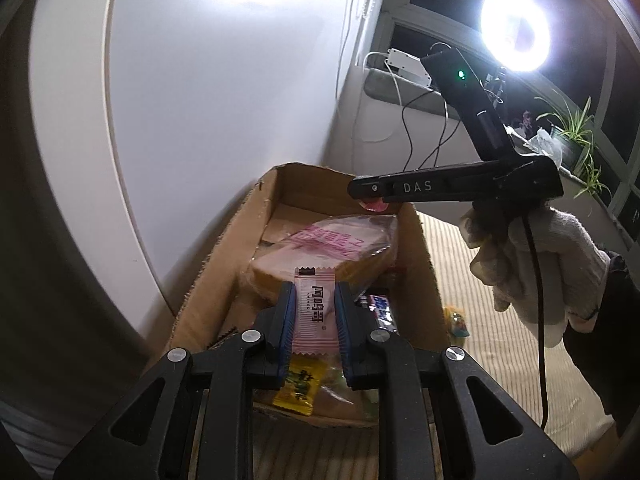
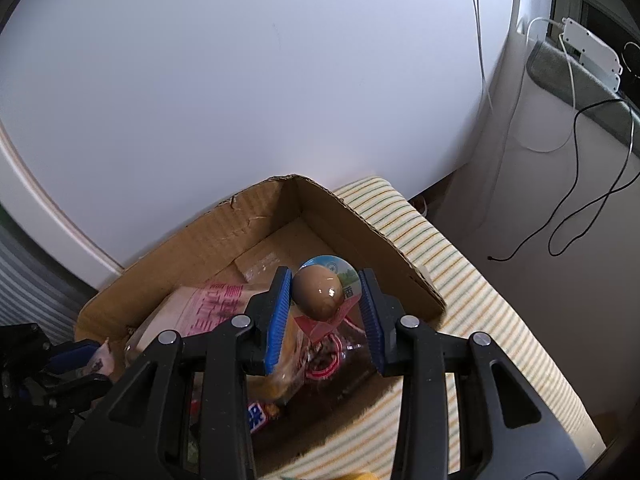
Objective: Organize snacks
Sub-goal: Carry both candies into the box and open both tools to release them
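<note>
A cardboard box (image 1: 224,248) stands on a striped cloth and holds several snacks, among them a large wrapped bread (image 1: 320,248). My left gripper (image 1: 315,300) is shut on a pink snack packet (image 1: 314,312) over the box's near end. My right gripper (image 2: 324,300) is over the same box (image 2: 256,216); a packaged brown egg (image 2: 318,294) sits between its blue pads (image 2: 280,312), touching the left pad with a gap to the right one. The bread also shows in the right wrist view (image 2: 200,308). The right gripper appears in the left wrist view (image 1: 372,196), held by a gloved hand (image 1: 532,256).
A yellow packet (image 1: 300,384) and a blue-white bar (image 1: 382,308) lie in the box. A small snack (image 1: 456,320) lies on the striped cloth (image 2: 460,272) right of the box. White wall behind; cables (image 2: 576,160), a bright ring lamp (image 1: 516,32) and a plant (image 1: 576,136) at the right.
</note>
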